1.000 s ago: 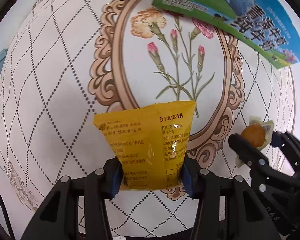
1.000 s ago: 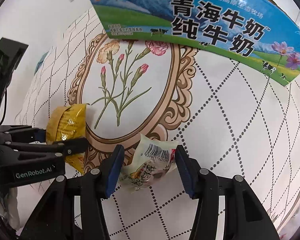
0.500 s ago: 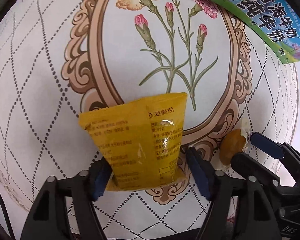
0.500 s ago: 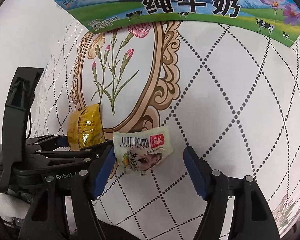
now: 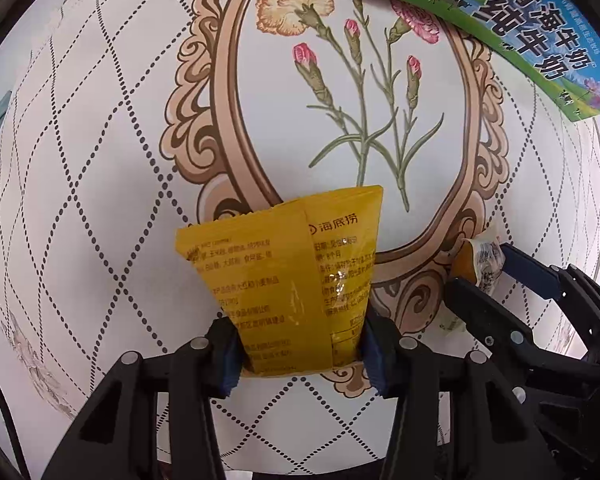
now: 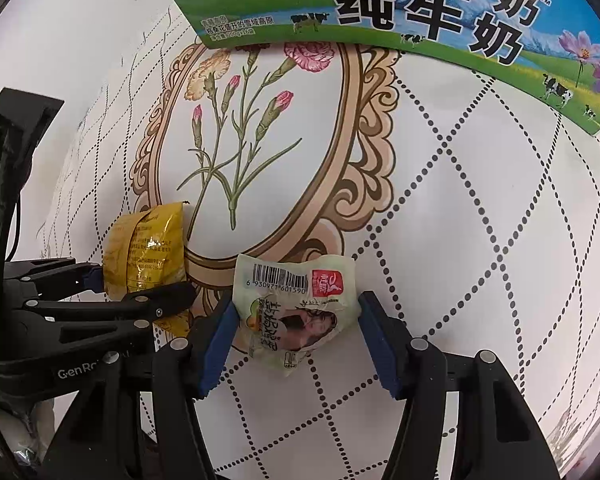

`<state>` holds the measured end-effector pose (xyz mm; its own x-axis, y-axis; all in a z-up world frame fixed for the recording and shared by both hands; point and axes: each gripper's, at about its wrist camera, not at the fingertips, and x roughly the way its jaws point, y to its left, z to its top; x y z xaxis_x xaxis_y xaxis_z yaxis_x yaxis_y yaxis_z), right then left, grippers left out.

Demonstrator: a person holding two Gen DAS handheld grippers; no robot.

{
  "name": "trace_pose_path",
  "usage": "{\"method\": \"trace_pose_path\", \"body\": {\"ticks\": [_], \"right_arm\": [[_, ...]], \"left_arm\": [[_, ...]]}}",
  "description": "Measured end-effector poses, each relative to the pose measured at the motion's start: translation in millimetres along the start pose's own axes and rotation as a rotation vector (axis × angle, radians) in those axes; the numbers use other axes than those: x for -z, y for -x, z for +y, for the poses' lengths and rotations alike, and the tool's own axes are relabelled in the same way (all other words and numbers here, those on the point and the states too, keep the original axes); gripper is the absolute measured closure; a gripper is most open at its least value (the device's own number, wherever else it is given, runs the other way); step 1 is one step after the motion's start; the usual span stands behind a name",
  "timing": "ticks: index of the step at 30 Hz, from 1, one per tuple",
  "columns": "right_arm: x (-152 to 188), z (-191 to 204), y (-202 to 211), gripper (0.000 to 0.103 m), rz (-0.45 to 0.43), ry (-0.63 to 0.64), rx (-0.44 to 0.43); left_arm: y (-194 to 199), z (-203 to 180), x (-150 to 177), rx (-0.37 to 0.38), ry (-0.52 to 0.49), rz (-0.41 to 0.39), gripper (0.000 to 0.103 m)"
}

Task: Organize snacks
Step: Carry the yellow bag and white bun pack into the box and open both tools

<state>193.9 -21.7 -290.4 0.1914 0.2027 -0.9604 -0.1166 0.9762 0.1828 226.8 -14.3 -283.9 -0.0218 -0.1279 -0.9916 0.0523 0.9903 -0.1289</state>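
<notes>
A yellow snack packet (image 5: 284, 272) stands upright on the flowered tablecloth (image 5: 100, 160). My left gripper (image 5: 300, 356) is closing, its blue pads pressing the packet's lower sides. The right wrist view has that same packet (image 6: 148, 252) and left gripper (image 6: 140, 284) at the left. A pale green packet with a barcode (image 6: 296, 304) lies on the cloth between the fingers of my right gripper (image 6: 296, 336). Those jaws are closing, with the pads just at the wrapper's edges and not squeezing it. The left wrist view catches this packet (image 5: 480, 260) and the right gripper (image 5: 482, 270) at the right.
A blue and green milk carton box (image 6: 420, 12) stands along the far side of the cloth, and shows top right in the left wrist view as the box (image 5: 520, 32). The tablecloth (image 6: 480, 220) stretches bare to the right of the right gripper.
Both grippers let go half a second ago and have drawn in again. The left one has retaken the yellow packet. The right one has sunk towards the pale packet lying on the cloth.
</notes>
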Motion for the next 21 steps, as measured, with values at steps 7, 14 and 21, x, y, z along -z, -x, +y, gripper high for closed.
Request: {"method": "trace_pose_path", "body": {"ticks": [7,14,21], "right_arm": [[4,-19,39,0.04,-0.056,-0.041,-0.061],[-8,-49,115,0.04,-0.166,-0.074,-0.116],[-49,-88,195,0.04,-0.312,-0.11,-0.129]], "left_arm": [[46,-10,-8,0.046,-0.026,-0.06,0.057],[114,-39,-31,0.146,-0.065,-0.147,0.057],[172,-69,-92,0.2,-0.151,-0.232,0.057]]}}
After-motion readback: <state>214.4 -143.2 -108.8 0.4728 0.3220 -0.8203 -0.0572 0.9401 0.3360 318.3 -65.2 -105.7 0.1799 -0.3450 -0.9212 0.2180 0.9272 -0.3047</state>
